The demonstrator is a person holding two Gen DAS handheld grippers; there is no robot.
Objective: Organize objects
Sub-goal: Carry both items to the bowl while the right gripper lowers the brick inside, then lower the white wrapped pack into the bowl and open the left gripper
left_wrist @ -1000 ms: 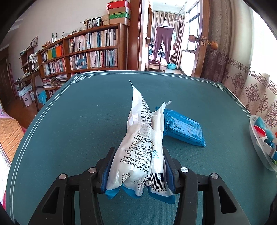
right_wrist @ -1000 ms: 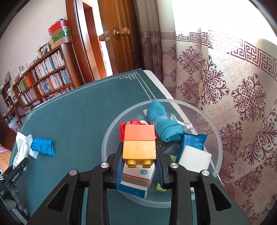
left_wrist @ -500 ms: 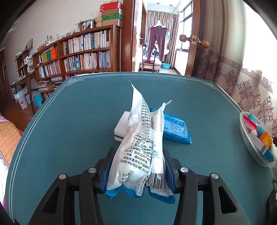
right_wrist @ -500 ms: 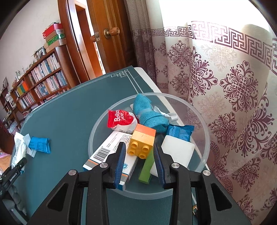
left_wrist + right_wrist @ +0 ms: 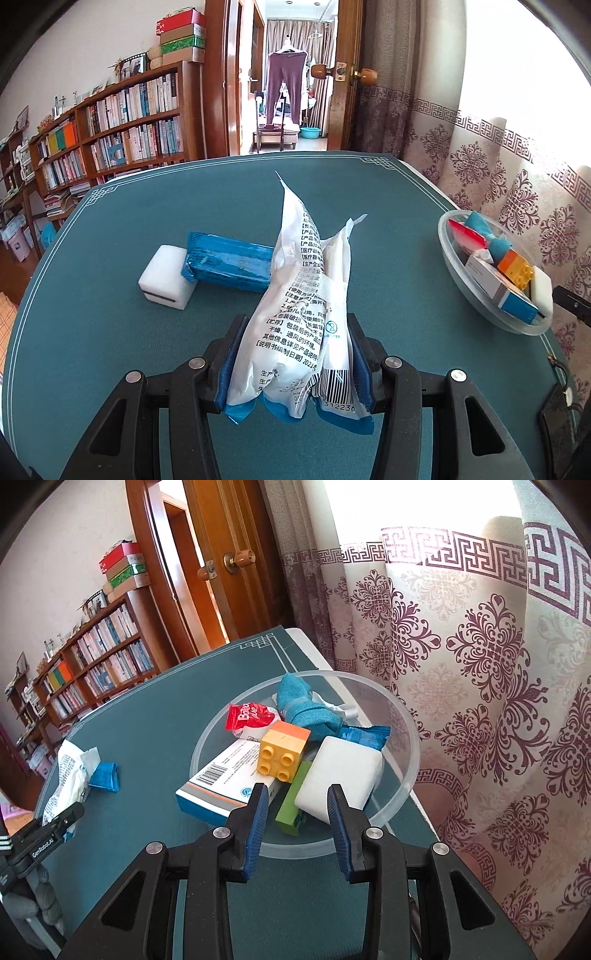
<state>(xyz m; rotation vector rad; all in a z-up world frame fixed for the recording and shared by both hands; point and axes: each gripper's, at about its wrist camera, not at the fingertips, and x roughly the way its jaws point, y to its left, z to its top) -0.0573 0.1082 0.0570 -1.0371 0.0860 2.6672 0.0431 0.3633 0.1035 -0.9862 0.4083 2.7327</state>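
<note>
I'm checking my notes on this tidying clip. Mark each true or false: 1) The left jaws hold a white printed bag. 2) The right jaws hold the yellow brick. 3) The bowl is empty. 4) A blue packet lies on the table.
1) True: the left gripper is clamped on the white printed bag.
2) False: the right gripper is open; the yellow brick lies in the clear bowl.
3) False: the bowl holds the brick and other things.
4) True: the blue packet lies on the green table.
</note>
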